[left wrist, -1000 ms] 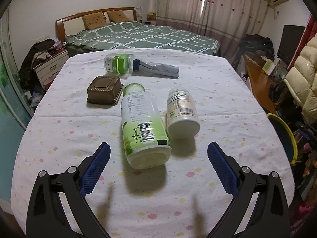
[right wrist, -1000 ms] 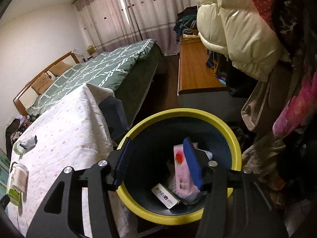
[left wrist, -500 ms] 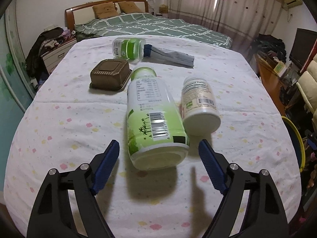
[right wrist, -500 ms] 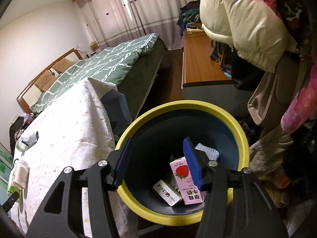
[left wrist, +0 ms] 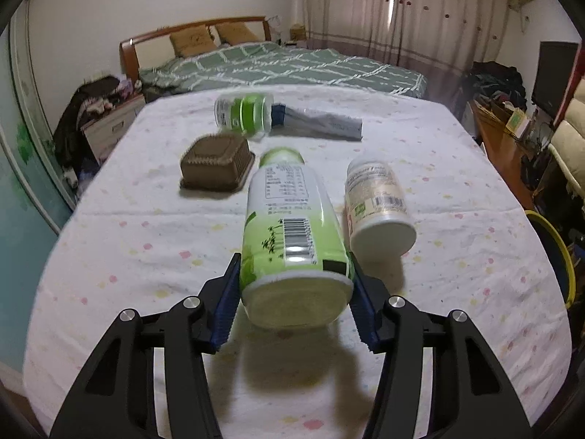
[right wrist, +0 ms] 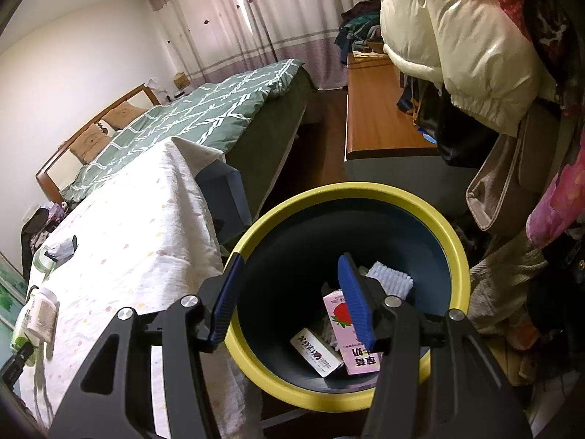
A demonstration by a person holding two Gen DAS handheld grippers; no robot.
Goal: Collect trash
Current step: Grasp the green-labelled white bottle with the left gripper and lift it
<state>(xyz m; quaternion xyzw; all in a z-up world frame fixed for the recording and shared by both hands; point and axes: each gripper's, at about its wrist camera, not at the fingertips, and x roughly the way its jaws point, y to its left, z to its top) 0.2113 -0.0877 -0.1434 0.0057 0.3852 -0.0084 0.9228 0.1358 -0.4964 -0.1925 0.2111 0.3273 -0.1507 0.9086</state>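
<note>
Left gripper (left wrist: 294,294): jaws have just been closing and now clamp the base end of the green-and-white bottle (left wrist: 292,234), blue pads pressed to both of its sides. The bottle lies lengthwise away from the camera, cap end far, barcode up; whether its base is off the cloth cannot be told.

Just right of it, apart by a narrow gap, a white pill bottle (left wrist: 376,206) lies on its side on the tablecloth (left wrist: 128,226). Beyond, to the left, a brown plastic tray (left wrist: 216,162) sits upside down. Farther still, a small green-labelled bottle (left wrist: 243,113) lies on its side, touching a flattened grey-and-blue pouch (left wrist: 321,123). At the right frame edge, a sliver of the yellow bin rim.

Right gripper (right wrist: 292,298): jaws stand partly apart with nothing between the pads. It hangs over the yellow-rimmed bin (right wrist: 431,212), which stands on the floor just beside the table's edge. Inside the bin: a pink strawberry-milk carton (right wrist: 356,351), a small white box (right wrist: 316,353), a white ribbed piece (right wrist: 389,280).

A bed with a green checked cover (right wrist: 204,109) stands beyond the table. A cream puffer coat (right wrist: 457,33) hangs above the bin, to the right.
</note>
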